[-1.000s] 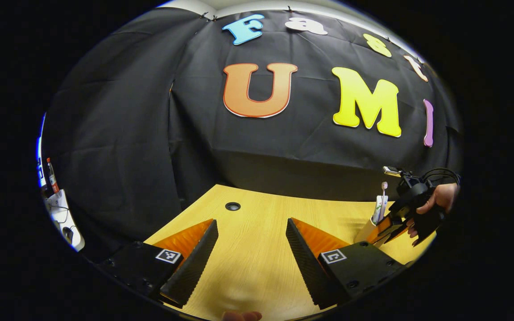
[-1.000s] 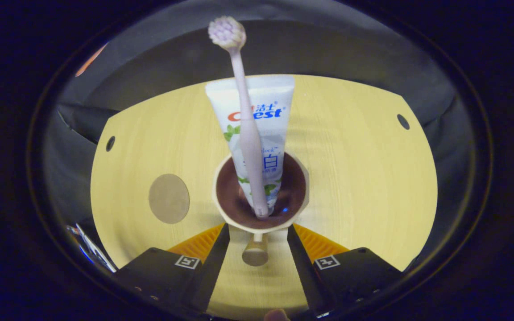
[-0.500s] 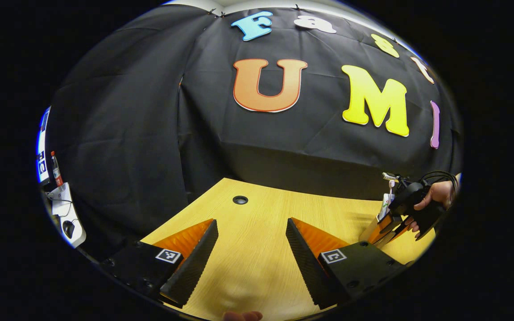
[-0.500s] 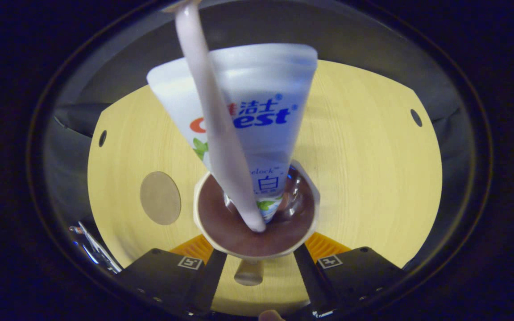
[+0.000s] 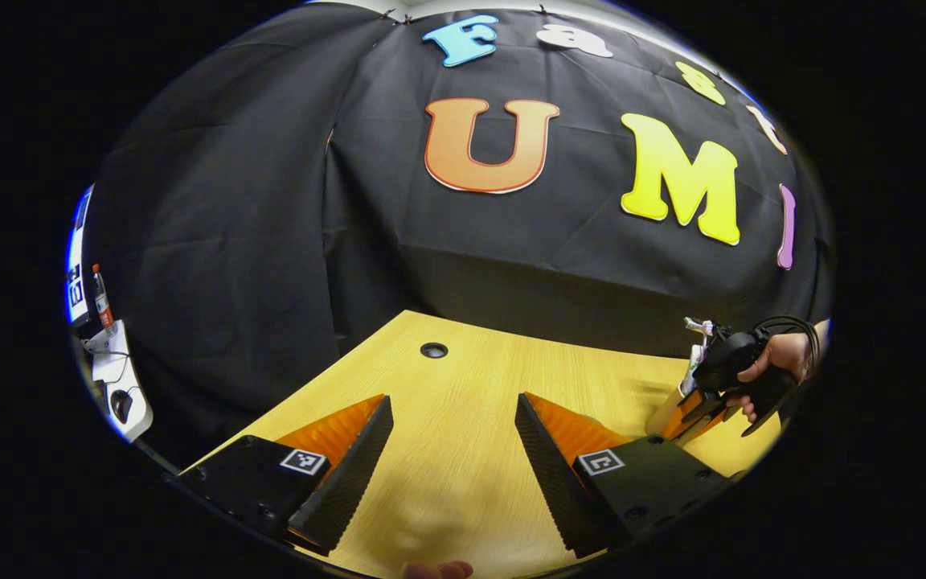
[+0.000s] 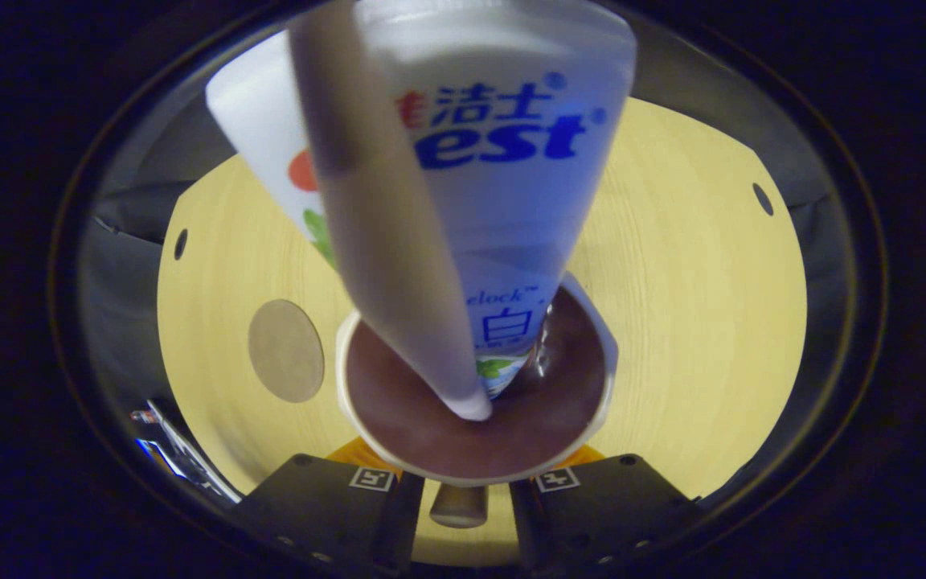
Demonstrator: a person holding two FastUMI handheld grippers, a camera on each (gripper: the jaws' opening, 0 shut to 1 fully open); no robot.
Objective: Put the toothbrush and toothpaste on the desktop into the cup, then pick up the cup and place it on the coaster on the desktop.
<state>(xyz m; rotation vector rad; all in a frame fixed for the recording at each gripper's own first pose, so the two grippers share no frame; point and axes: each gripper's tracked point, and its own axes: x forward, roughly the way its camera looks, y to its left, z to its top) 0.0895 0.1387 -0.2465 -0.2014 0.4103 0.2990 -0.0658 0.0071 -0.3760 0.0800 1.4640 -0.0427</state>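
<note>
While spread, right hand-held gripper flanks cup (toothpaste inside).

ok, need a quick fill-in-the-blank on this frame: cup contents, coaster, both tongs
1. The toothbrush and the toothpaste both stand inside the ____.
2. The round coaster on the desktop has ____ on it.
3. In the left gripper view, the left tongs are ____, with bare desktop between the fingers.
4. In the right gripper view, the coaster lies to the ____ of the cup.

Missing words: cup; nothing; open; left
</note>
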